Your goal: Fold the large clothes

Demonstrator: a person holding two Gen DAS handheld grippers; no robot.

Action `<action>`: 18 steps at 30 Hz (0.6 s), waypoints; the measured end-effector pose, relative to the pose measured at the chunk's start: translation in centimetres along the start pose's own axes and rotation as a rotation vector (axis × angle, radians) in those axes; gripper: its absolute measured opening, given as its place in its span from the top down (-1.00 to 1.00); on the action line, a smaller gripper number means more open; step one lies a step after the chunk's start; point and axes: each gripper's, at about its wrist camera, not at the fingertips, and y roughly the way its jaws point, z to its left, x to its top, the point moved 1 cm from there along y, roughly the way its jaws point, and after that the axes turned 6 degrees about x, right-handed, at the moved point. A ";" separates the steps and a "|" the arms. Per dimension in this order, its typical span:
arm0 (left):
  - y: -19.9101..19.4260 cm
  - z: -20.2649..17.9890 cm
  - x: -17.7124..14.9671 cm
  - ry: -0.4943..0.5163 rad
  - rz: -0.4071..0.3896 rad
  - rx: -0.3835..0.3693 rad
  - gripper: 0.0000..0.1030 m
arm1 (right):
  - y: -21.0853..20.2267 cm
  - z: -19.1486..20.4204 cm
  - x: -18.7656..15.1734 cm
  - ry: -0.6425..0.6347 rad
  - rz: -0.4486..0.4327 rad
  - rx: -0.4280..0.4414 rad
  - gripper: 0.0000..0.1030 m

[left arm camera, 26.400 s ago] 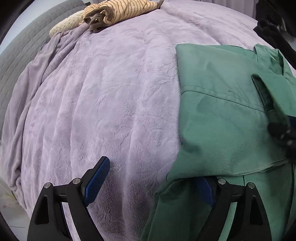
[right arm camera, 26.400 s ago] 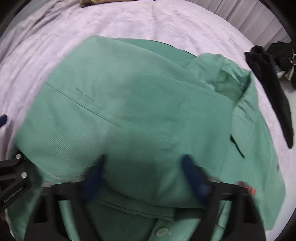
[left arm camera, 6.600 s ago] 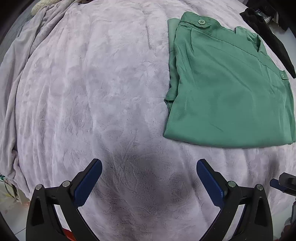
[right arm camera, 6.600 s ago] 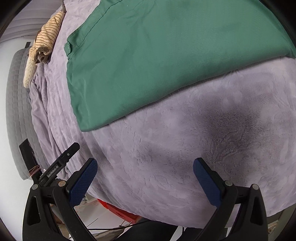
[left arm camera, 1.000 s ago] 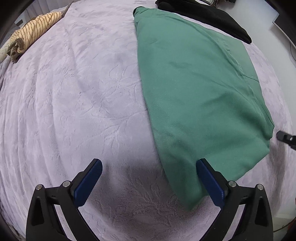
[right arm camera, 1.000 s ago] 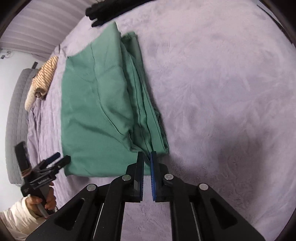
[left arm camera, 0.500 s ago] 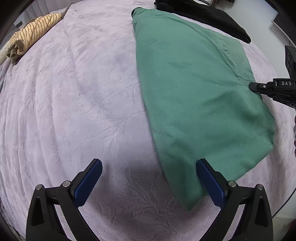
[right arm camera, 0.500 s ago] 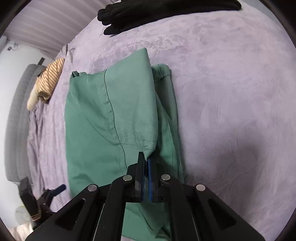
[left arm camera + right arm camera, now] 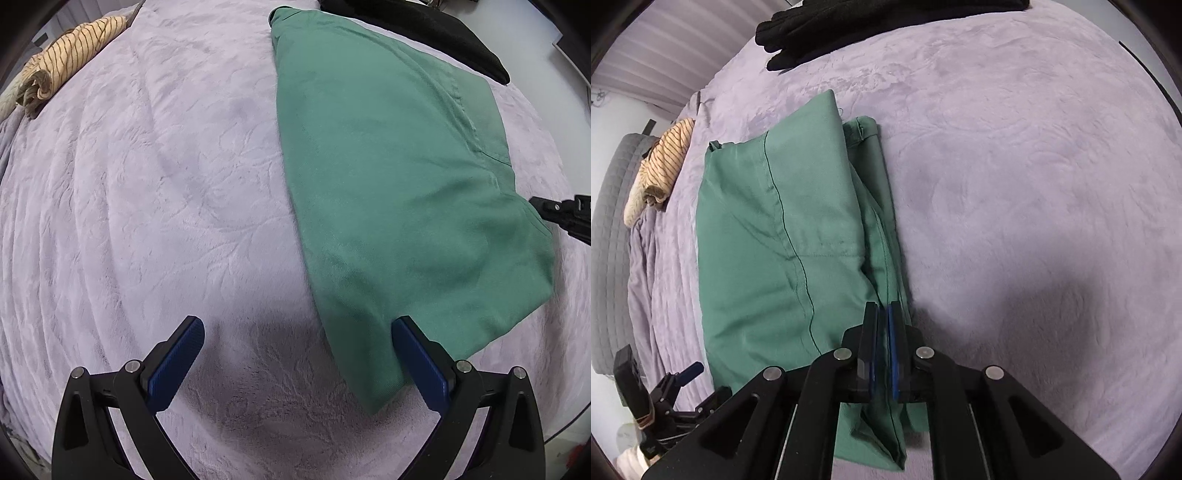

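Only the right gripper grips

Nearest, the right gripper (image 9: 882, 343) is clenched on the green shirt's (image 9: 783, 236) folded edge, lifting it. The left gripper (image 9: 295, 360) hangs spread wide over the lilac blanket (image 9: 147, 203), one pad at the shirt's corner. Farther off, a black garment (image 9: 871, 22) is cut off by the frame.

The green shirt (image 9: 391, 192) lies folded into a long, flat stack on the lilac bedspread (image 9: 166, 206). Its top layer is smooth, crossed by a dark stitched seam, and several folded edges show stacked along one long side (image 9: 882, 229). One corner is lifted slightly.
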 end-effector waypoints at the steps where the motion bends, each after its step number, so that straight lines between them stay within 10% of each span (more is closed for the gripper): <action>1: -0.1 -0.1 0.1 0.000 0.003 0.006 -0.99 | -0.4 -0.3 -0.6 0.014 0.002 0.000 0.88; 18: -2.6 -1.2 0.4 0.012 0.015 0.076 -0.99 | -1.7 -1.1 -6.3 0.143 0.053 0.047 0.87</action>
